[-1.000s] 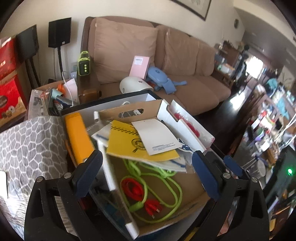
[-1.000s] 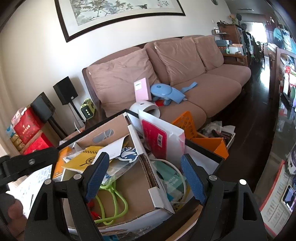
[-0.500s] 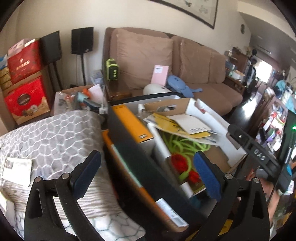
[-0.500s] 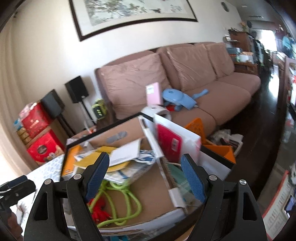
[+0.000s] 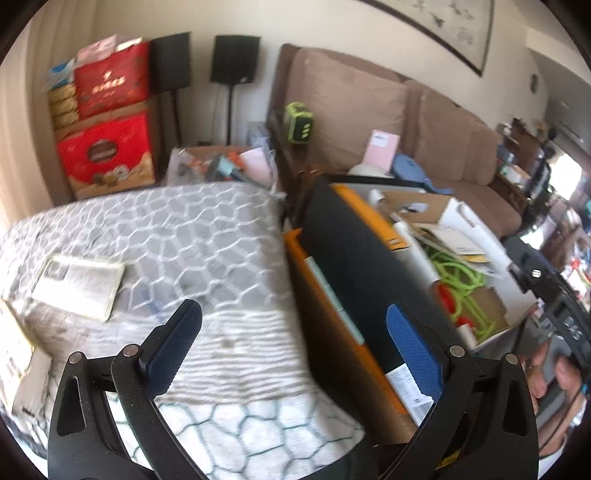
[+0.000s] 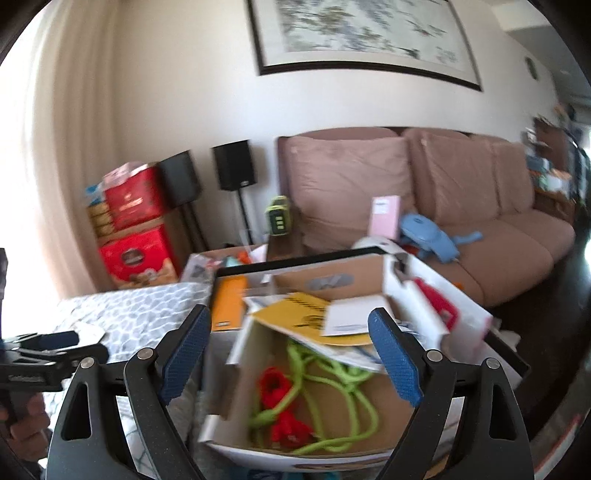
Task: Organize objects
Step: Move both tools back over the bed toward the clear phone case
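Looking along the left gripper (image 5: pixel 293 339), its jaws stand wide apart with nothing between the blue pads; below them lies a grey patterned cloth (image 5: pixel 184 236) bearing a flat white booklet (image 5: pixel 79 282), and the right pad sits over the black wall of a bin (image 5: pixel 354 258) with an orange folder (image 5: pixel 369 218) upright inside it. Beside that stands an open cardboard box (image 5: pixel 491 306) holding a green cord (image 5: pixel 458 273) with red ends under loose papers. A hand (image 5: pixel 554 373) grips the other tool at the right edge. Red gift boxes (image 5: pixel 107 155), two black speakers (image 5: pixel 234 59) and a brown sofa (image 5: pixel 443 122) fill the background, blurred. From the right gripper (image 6: pixel 290 356), whose jaws have just been opening and are wide with nothing held, the cardboard box (image 6: pixel 314 417) sits straight ahead, the green cord (image 6: pixel 332 384) and a yellow sheet (image 6: pixel 295 314) plainly inside. Only this view shows the framed picture (image 6: pixel 362 33) whole, the blue toy (image 6: pixel 424 232) on the sofa, and the left gripper (image 6: pixel 44 345) from the side over the cloth.
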Tool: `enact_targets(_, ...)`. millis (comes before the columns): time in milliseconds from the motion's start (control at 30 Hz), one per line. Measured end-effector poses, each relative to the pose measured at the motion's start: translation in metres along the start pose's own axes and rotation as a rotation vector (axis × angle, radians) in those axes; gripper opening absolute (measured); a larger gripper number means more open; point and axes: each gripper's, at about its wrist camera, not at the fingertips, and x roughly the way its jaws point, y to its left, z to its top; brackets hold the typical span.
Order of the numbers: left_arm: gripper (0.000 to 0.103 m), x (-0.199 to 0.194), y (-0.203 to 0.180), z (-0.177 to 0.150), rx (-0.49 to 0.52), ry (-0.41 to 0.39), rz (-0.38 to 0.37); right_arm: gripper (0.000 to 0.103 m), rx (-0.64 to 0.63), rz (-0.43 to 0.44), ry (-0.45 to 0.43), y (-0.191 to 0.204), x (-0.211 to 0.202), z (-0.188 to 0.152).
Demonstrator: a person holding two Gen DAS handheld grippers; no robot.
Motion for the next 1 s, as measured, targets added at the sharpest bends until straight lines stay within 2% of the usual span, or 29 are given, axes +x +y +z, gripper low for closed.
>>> enact_targets(133, 0.1, 0.002, 0.019, -0.003, -0.062, 0.01, 0.0, 0.089, -0.029, 0.038, 0.007, 0.02, 0.004, -0.001)
enact_targets(300, 0.1, -0.001, 0.031, -0.006, -0.069, 0.004, 0.032, 0.091, -0.015, 0.13, 0.013, 0.039, 0.006, -0.003)
enact_targets(733, 0.1, -0.008, 0.079, -0.012, -0.133, 0.008, 0.1, 0.093, -0.181, 0.229, 0.069, 0.116, 0.014, -0.024)
enact_targets(833, 0.1, -0.012, 0.094, -0.014, -0.141, -0.01, 0.148, 0.093, -0.209, 0.24, 0.078, 0.125, 0.015, -0.029)
enact_targets(933, 0.1, -0.022, 0.111, -0.019, -0.12, -0.064, 0.276, 0.093, -0.21, 0.264, 0.102, 0.131, 0.019, -0.032)
enact_targets(1000, 0.1, -0.026, 0.123, -0.021, -0.117, -0.074, 0.317, 0.093, -0.215, 0.275, 0.11, 0.134, 0.02, -0.034)
